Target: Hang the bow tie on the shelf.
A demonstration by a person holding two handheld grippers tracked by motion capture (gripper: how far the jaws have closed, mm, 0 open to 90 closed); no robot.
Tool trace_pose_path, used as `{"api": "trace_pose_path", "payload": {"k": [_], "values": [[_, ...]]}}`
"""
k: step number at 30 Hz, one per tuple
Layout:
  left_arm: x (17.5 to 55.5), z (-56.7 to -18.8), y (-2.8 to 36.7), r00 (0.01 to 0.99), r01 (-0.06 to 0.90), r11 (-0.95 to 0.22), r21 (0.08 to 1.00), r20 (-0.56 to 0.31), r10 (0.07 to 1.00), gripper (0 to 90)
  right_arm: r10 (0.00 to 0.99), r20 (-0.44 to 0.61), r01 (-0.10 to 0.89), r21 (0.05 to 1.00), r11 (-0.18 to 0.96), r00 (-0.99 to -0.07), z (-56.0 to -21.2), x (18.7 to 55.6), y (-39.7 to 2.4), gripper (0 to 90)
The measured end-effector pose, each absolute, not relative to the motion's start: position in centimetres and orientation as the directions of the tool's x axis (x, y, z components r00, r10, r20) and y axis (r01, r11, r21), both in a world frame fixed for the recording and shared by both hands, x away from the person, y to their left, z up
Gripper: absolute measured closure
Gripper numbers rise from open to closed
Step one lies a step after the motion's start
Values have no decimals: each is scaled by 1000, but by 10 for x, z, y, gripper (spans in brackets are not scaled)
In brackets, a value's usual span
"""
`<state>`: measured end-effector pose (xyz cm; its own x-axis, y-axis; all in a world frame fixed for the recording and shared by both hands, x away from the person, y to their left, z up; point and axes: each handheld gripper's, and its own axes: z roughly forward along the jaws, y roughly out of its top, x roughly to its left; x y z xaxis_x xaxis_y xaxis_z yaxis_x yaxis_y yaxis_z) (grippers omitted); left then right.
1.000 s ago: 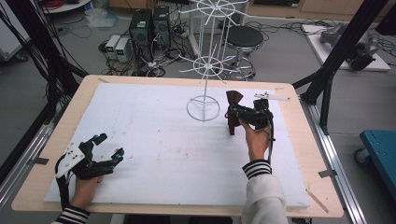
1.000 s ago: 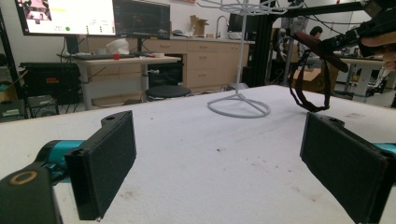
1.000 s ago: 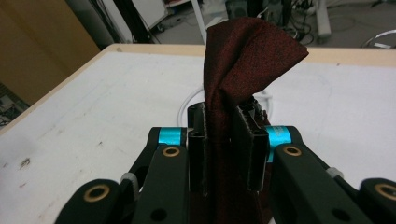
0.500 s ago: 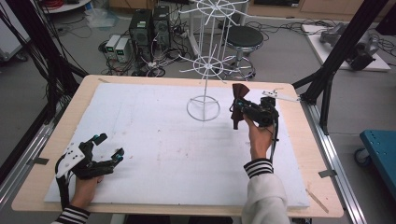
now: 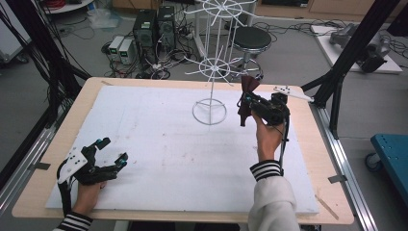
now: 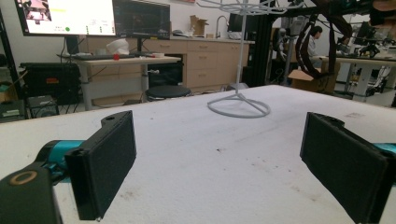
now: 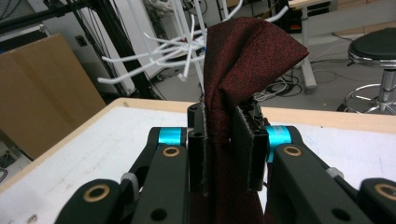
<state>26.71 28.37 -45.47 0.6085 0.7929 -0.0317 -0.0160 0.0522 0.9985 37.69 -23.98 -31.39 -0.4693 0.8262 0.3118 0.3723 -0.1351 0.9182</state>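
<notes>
A dark red cloth [image 5: 247,94] hangs folded from my right gripper [image 5: 250,102], held up right of the white wire rack [image 5: 212,72]. In the right gripper view the jaws are shut on the dark red cloth [image 7: 243,79], which rises between the pads and droops below them, with the rack's white arms [image 7: 154,49] close behind. My left gripper [image 5: 107,152] rests low at the table's near left, open, with nothing between its jaws. From the left gripper view its two black pads [image 6: 105,168] stand wide apart and the rack's base ring [image 6: 239,106] lies far ahead.
The white mat [image 5: 159,144] covers the wooden table [image 5: 53,159]. A white flat part [image 5: 288,91] lies at the far right edge behind my right hand. Black frame posts [image 5: 346,57] stand at the table's corners. A stool [image 5: 252,38] and computers [image 5: 153,29] sit on the floor beyond.
My right gripper has risen with the dark red cloth, so the cloth hangs clear of the mat beside the rack. The left gripper has stayed where it was.
</notes>
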Motion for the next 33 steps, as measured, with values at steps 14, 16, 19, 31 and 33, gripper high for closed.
{"api": "trace_pose_path", "payload": {"k": [14, 16, 19, 31, 33], "values": [[267, -455, 284, 608, -15, 51, 999, -31, 793, 110, 836, 290, 341, 931, -133, -466, -299, 381, -229, 769], [267, -455, 284, 608, -15, 52, 999, -32, 793, 110, 837, 288, 337, 932, -133, -465, -296, 381, -226, 769], [267, -455, 284, 609, -15, 52, 999, -32, 793, 110, 838, 287, 333, 933, -135, -464, -293, 382, -224, 769], [267, -455, 284, 608, -13, 57, 998, -37, 793, 110, 836, 300, 331, 931, -152, -459, -283, 386, -215, 769], [267, -455, 284, 608, -13, 56, 998, -37, 793, 110, 837, 302, 333, 930, -153, -457, -282, 386, -214, 769]]}}
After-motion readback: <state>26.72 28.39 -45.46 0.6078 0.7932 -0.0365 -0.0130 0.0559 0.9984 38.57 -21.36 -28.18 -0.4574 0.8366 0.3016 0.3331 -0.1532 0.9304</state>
